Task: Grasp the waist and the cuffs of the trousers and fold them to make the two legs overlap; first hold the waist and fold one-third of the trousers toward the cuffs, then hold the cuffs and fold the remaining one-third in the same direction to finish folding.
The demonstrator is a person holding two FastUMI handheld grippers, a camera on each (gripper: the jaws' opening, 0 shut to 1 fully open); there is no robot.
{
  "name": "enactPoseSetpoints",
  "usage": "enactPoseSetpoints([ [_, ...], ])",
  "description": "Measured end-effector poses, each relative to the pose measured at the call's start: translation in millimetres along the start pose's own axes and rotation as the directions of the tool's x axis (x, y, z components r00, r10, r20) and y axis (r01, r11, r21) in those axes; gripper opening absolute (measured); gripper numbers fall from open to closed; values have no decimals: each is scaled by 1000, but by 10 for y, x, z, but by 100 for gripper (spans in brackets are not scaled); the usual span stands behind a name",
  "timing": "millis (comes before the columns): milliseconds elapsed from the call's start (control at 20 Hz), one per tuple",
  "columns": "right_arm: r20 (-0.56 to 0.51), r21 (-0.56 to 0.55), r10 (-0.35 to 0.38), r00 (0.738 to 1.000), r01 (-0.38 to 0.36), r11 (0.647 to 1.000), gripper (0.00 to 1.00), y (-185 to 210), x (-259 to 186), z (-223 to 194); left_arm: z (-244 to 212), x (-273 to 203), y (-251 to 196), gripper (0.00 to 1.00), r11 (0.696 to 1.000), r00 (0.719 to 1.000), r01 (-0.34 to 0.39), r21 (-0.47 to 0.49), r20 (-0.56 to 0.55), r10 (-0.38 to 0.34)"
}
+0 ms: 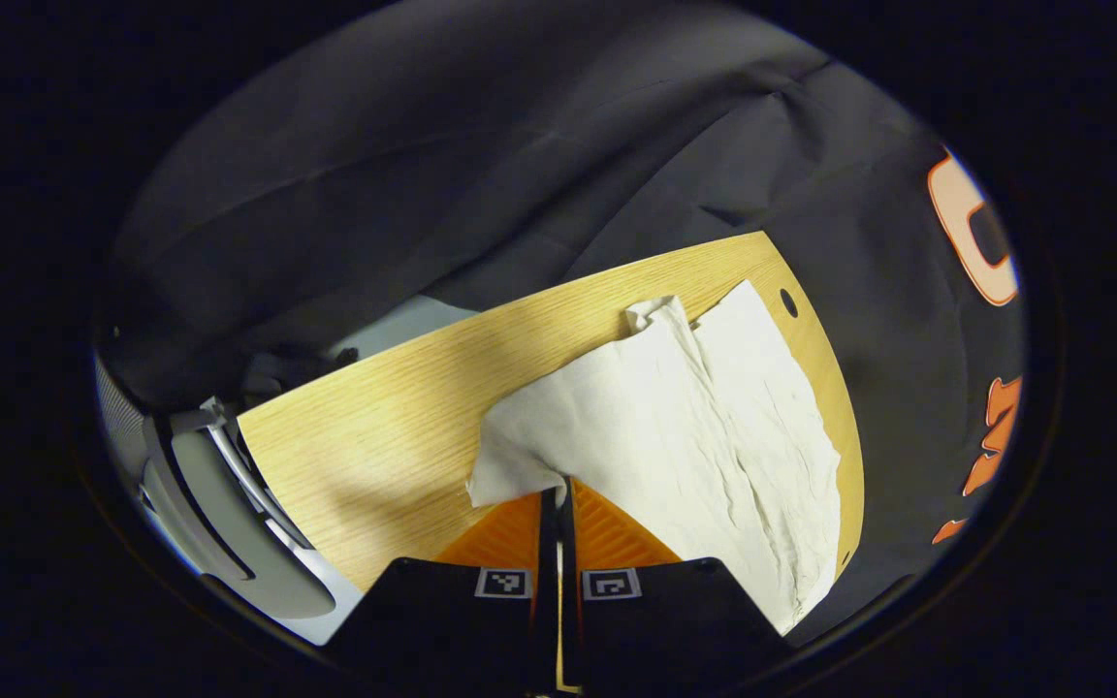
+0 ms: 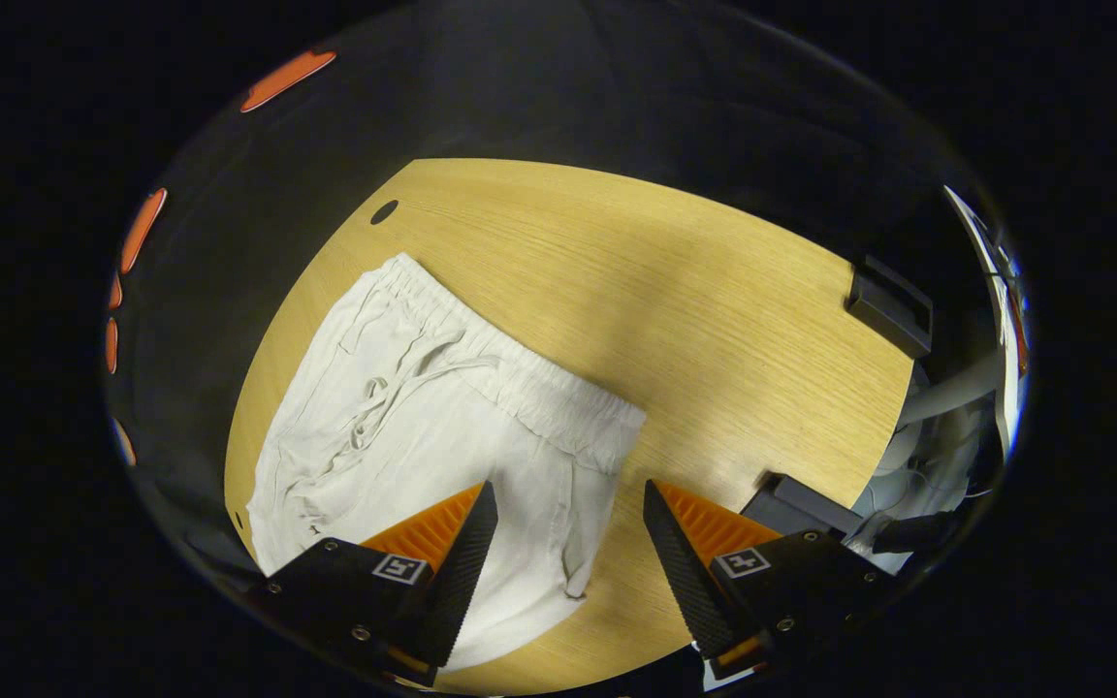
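Pale cream trousers (image 1: 714,436) lie on a light wooden table (image 1: 384,436). My left gripper (image 1: 558,494) is shut on a corner of the cloth, which rises to a peak at the fingertips. I cannot tell whether that corner is a cuff. In the right gripper view the trousers (image 2: 403,446) lie flat, with the elastic waistband (image 2: 529,383) and drawstring (image 2: 394,388) facing the table's middle. My right gripper (image 2: 568,504) stands open just above the cloth near the waistband's right end, nothing between its fingers.
The table (image 2: 694,291) has a small dark hole (image 2: 384,211) near its far corner. A dark box (image 2: 888,305) sits at its right edge, with cables and pale gear (image 2: 937,465) beyond. A grey-white frame (image 1: 229,504) stands off the table's left edge.
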State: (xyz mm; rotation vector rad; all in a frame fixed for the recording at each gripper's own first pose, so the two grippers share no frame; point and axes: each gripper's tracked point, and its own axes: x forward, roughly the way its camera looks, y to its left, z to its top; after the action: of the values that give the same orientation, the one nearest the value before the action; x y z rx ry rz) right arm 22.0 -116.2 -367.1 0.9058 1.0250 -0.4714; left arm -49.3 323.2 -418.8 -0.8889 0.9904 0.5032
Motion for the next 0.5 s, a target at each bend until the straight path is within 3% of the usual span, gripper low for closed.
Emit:
enactPoseSetpoints([
  [250,-6,21,-10,1000,11,1000,81,-64,145,80,72,-188,-158,5,998,1000,6,68,26,-8],
  [350,-23,19,-7,1000,8,1000,72,-61,171,105,113,-286,-238,5,994,999,-4,110,43,-1],
  [400,-34,5,0,999,0,1000,57,-40,183,95,136,-346,-239,6,991,998,-25,131,56,18],
  [450,-49,-12,3,999,-4,1000,63,-64,218,81,151,-387,-250,5,989,998,-32,146,61,24],
  [500,-52,-2,10,999,-10,1000,39,-75,223,100,144,-440,-305,5,987,997,-37,156,66,26],
])
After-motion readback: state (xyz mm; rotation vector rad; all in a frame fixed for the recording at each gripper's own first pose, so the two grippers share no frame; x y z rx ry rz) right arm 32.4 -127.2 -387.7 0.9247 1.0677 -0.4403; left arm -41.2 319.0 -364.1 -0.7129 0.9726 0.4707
